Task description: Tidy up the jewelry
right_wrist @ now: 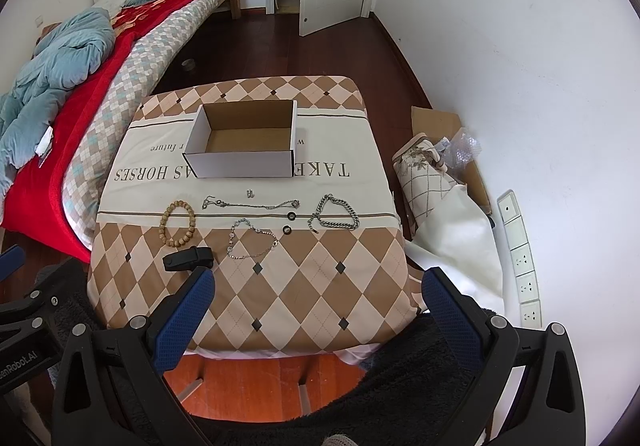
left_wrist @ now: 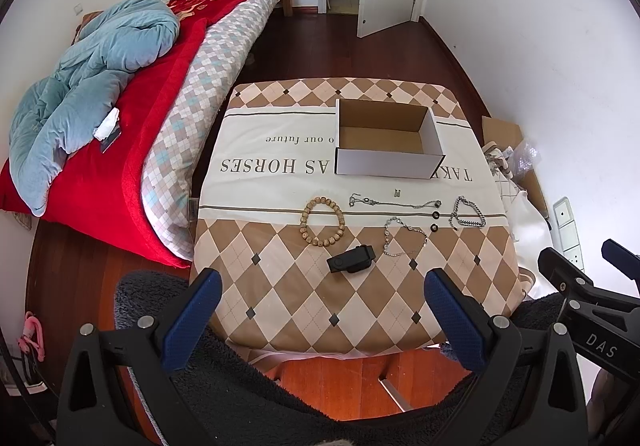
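Observation:
Jewelry lies on a table with a diamond-pattern cloth (left_wrist: 280, 286) (right_wrist: 320, 286). A wooden bead bracelet (left_wrist: 322, 221) (right_wrist: 177, 223), a thin silver necklace (left_wrist: 394, 203) (right_wrist: 250, 203), a small silver chain (left_wrist: 404, 236) (right_wrist: 252, 240), a thick chain bracelet (left_wrist: 467, 212) (right_wrist: 334, 213), two black rings (left_wrist: 435, 220) (right_wrist: 289, 222), a tiny clasp (left_wrist: 397, 192) (right_wrist: 249, 193) and a black flat device (left_wrist: 351, 259) (right_wrist: 187, 259) lie in front of an open cardboard box (left_wrist: 386, 140) (right_wrist: 244, 142). My left gripper (left_wrist: 322, 310) and right gripper (right_wrist: 316, 310) are open and empty, held at the table's near edge.
A bed with red and blue blankets (left_wrist: 120, 106) stands to the left. Folded cloth, bubble wrap and cardboard (right_wrist: 444, 174) lie on the floor at the right by the wall sockets (right_wrist: 520, 246). A dark fleece (left_wrist: 240, 386) lies below the grippers.

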